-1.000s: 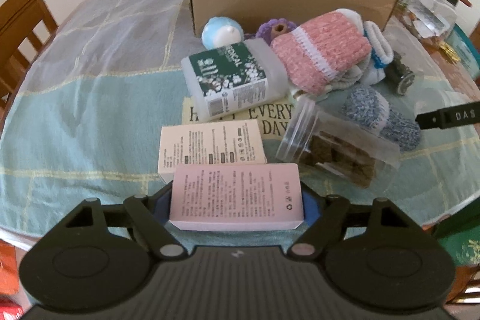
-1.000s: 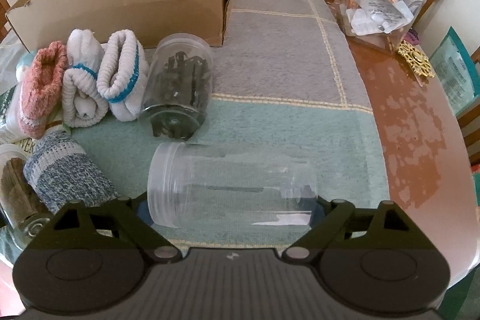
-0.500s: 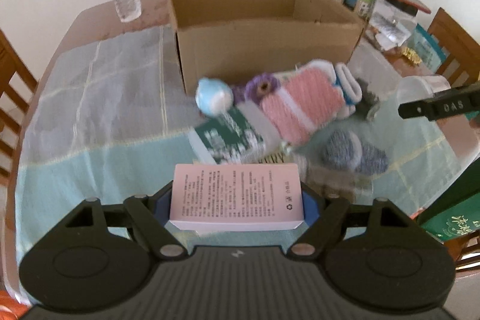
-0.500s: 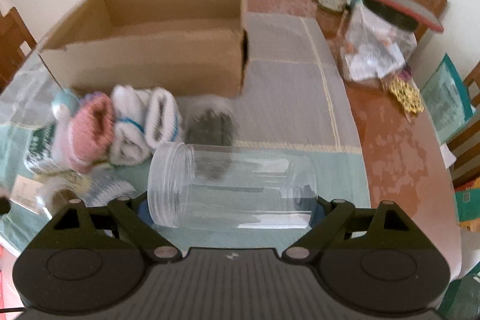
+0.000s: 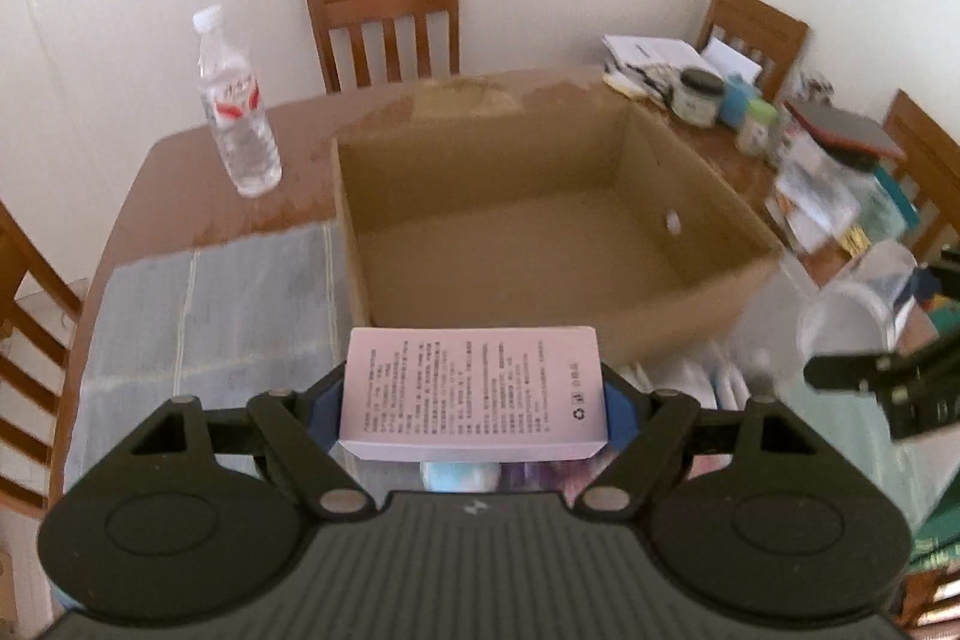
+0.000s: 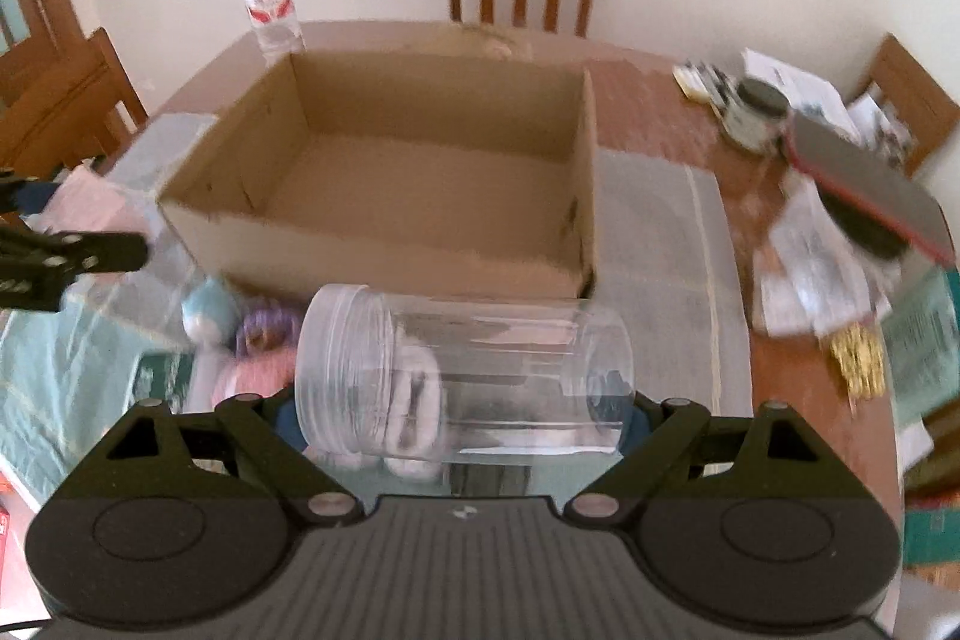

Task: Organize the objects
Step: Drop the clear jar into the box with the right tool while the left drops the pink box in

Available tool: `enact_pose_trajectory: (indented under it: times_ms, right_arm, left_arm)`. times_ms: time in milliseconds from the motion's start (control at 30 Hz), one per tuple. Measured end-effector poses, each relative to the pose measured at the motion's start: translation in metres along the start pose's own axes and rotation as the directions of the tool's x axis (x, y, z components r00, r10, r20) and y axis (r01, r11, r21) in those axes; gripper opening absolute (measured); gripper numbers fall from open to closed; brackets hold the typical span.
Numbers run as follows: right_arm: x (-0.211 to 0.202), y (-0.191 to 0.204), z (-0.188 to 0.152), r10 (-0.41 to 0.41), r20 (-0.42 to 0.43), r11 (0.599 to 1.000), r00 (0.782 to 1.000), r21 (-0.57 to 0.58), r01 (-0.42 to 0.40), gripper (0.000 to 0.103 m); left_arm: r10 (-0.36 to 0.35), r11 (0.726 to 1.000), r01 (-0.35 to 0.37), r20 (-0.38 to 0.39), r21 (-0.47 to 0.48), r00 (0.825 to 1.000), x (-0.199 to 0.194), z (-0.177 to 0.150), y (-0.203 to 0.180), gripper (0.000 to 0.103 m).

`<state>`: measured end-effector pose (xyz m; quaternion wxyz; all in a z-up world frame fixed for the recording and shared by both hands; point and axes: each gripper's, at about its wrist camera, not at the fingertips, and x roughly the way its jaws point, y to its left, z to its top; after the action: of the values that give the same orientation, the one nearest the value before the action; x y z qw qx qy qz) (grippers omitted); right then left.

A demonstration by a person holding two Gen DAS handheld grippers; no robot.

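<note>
Nearest the left camera, the left gripper point(image 5: 474, 400) pinches a pale pink box point(image 5: 473, 391) across its short ends, printed face up and level. In the right view, the right gripper point(image 6: 465, 415) clamps a clear plastic jar point(image 6: 462, 370) lying on its side, threaded mouth to the left; it looks empty. Both loads hang above the table, just short of the near wall of the cardboard box point(image 6: 384, 244).

Below and between the grippers lie the things not yet sorted — a pink knitted roll point(image 6: 255, 376), a purple toy point(image 6: 267, 328), a pale blue toy point(image 6: 207, 307) and white socks seen through the jar. They sit on the blue-green cloth point(image 6: 72, 358), close against the carton's front.

The step in hand appears to be the carry to the carton, whose floor looks bare. The next move likely calls for passing each load over the near rim, lowering it, then opening the jaws. The pink box would suit the left half and the jar the right, which would keep the grippers from crossing.

The carton is wide and open-topped, with free room above it. Beyond it stands a water bottle point(image 5: 237, 118), well to the left, and jars and papers point(image 6: 780, 118) crowd the far right — neither lies in the way.
</note>
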<state>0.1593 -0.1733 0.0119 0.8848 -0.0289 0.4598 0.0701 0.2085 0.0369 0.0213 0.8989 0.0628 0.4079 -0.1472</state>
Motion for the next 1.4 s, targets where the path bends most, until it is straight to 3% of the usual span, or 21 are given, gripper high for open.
enact_pose_trajectory:
  times_ms: [233, 500, 600, 800, 1100, 1400]
  right_arm:
    - [0.021, -0.002, 0.052, 0.058, 0.021, 0.997, 0.998, -0.056, -0.057, 0.094]
    - [0.053, 0.004, 0.08, 0.091, 0.01, 0.991, 0.996, -0.098, -0.089, 0.094]
    - [0.057, 0.005, 0.08, 0.082, 0.017, 0.99, 0.997, -0.117, -0.079, 0.103]
    - [0.056, 0.007, 0.076, 0.075, 0.026, 0.986, 0.997, -0.154, -0.07, 0.103]
    - [0.047, 0.004, 0.061, 0.042, 0.03, 0.992, 0.999, -0.123, -0.038, 0.103]
    - [0.035, 0.004, 0.022, 0.033, 0.004, 0.997, 0.999, -0.076, -0.032, 0.103]
  left_arm:
    - [0.043, 0.999, -0.043, 0.0, -0.002, 0.999, 0.042, 0.043, -0.004, 0.08]
    - [0.067, 0.997, -0.068, -0.032, -0.033, 0.997, 0.077, 0.056, -0.002, 0.083]
    - [0.087, 0.995, -0.089, -0.048, -0.044, 0.995, 0.083, 0.055, -0.002, 0.097]
    - [0.089, 0.995, -0.091, -0.042, -0.05, 0.995, 0.077, 0.052, -0.001, 0.097]
    - [0.098, 0.994, -0.099, -0.013, -0.039, 0.995, 0.054, 0.04, -0.004, 0.098]
    - [0.105, 0.994, -0.104, 0.009, -0.043, 0.994, 0.023, 0.008, -0.006, 0.099]
